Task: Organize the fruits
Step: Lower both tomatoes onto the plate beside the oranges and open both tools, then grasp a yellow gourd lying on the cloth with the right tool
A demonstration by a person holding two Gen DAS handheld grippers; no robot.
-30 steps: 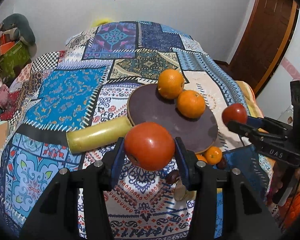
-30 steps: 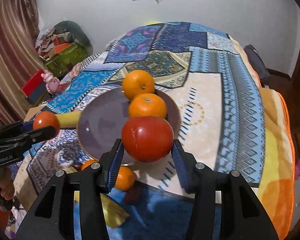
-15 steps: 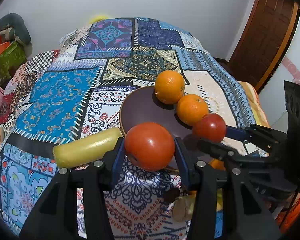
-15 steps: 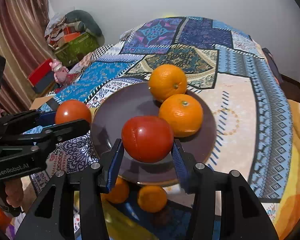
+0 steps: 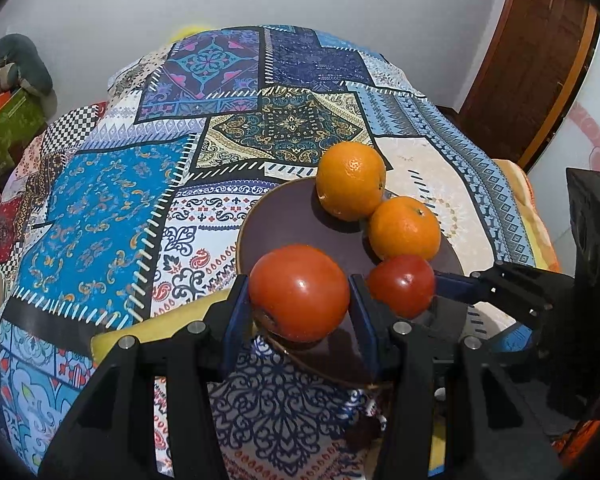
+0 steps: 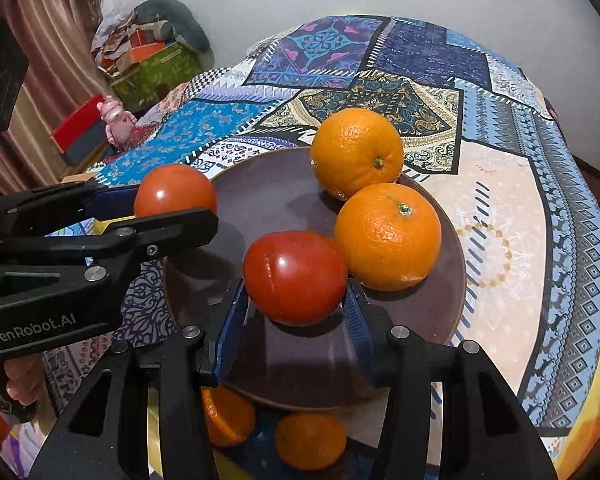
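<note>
A dark purple plate [image 6: 284, 200] lies on the patterned bedspread and holds two oranges [image 6: 358, 152] [image 6: 388, 236]. My right gripper [image 6: 294, 312] is shut on a red tomato [image 6: 296, 276], held low over the plate's near part, beside the nearer orange. My left gripper [image 5: 298, 312] is shut on another red tomato [image 5: 300, 292], held over the plate's [image 5: 292, 220] left near rim. The left gripper and its tomato [image 6: 176, 190] show at the left of the right wrist view. The right gripper's tomato [image 5: 402, 284] shows in the left wrist view.
Two small oranges [image 6: 310, 440] [image 6: 228, 416] lie on the bed below the plate's near edge. A yellow-green cylinder [image 5: 156, 328] lies left of the plate. Boxes and a pink toy [image 6: 118, 118] stand on the floor at the left. A brown door [image 5: 540, 60] is at the right.
Both grippers have moved in over the plate with their tomatoes. The right tomato has come down beside the nearer orange; the left tomato now hangs over the plate's rim.
</note>
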